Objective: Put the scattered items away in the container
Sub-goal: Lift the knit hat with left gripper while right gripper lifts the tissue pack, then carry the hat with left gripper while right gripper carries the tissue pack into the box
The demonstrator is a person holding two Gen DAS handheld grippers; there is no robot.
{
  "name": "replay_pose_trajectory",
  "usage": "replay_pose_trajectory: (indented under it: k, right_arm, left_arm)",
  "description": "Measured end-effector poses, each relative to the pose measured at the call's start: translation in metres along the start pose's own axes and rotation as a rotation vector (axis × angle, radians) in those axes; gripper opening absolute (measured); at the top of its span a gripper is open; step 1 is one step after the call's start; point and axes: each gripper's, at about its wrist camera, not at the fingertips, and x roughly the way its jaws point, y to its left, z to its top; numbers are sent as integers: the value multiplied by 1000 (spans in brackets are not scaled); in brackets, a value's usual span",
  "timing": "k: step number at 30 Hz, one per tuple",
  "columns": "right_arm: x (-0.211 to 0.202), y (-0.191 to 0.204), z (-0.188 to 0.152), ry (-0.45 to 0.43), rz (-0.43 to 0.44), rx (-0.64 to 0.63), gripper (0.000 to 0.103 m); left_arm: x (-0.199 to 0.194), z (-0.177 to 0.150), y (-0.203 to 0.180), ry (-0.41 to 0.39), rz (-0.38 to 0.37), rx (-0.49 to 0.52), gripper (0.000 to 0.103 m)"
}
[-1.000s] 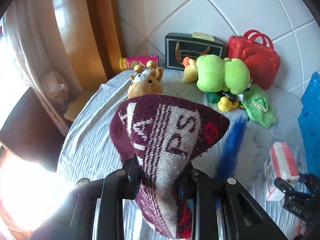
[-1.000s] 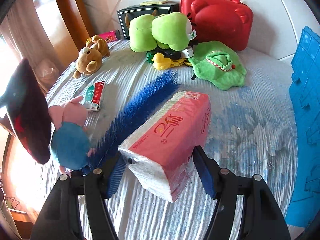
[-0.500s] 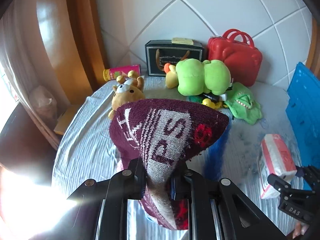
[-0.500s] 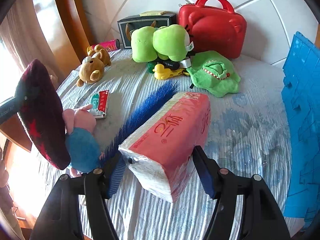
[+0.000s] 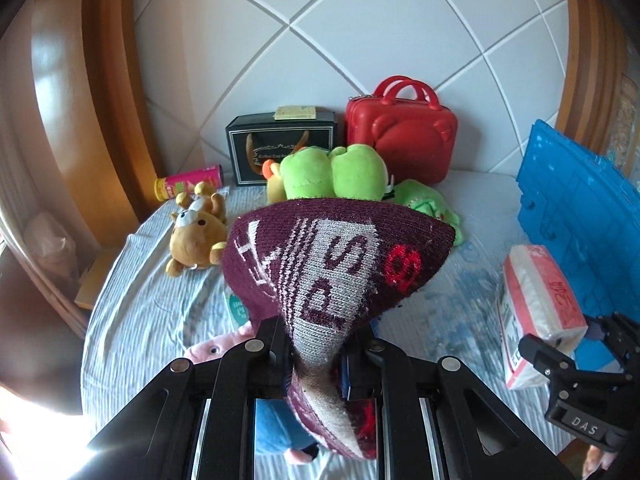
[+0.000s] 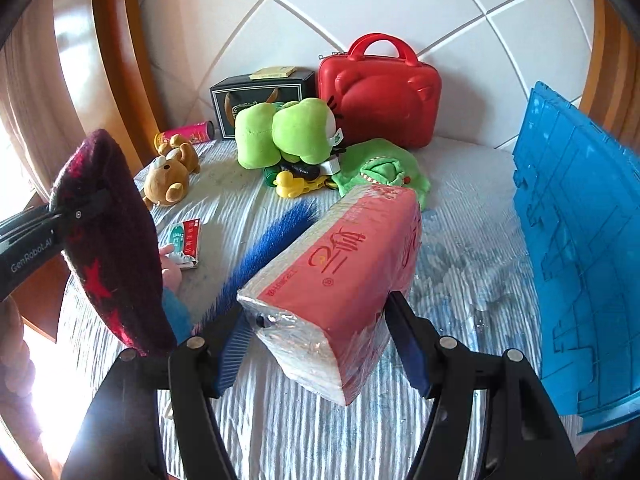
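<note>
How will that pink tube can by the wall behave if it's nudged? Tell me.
The pink tube can lies on its side on the bedcover, so it would probably roll rather than slide. The ridged, rumpled fabric may slow it. It is likely light for its size, though whether anything is inside cannot be seen.

The bed's far end is crowded: a red case (image 6: 380, 88) and a black box (image 6: 260, 100) stand against the wall, with a green plush (image 6: 284, 132), a yellow duck (image 6: 288, 184) and a green crocodile toy (image 6: 380, 172) packed in front of them. On the right a blue crate (image 6: 580, 240) walls off that side, leaving a bare strip of bedcover (image 6: 472, 272) between it and the pink tissue pack (image 6: 352, 272). Left of the pack a blue brush (image 6: 272, 248), a small packet (image 6: 186, 240), a pink and blue plush (image 5: 224, 348) and a brown bear (image 6: 168, 180) break up the open cover.
</note>
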Motion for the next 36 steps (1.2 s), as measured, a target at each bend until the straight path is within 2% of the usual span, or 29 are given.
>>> replay_pose_trajectory:
  k: [8,15,24,31,36]
  right_arm:
    - [-32,-24,6,-54,-53,18,65]
    - [-66,-70,22,-133,-73,33,60]
    - [-85,-144,45,-188,-53,-37,57]
    - [-130,-215,59,-288,-56,-23,57]
    - [-173,-284,62,-349,-107,24,57]
  left_arm:
    - [-8,6,-32,-15,-42,39,16]
    - [-24,29,-79,-70,-55,74,16]
    - [-27,64,-174,-119,-66,56,16]
    - [-41,94,-255,-175,-66,90,16]
    - [-72,132,-328,-257,-93,135,16]
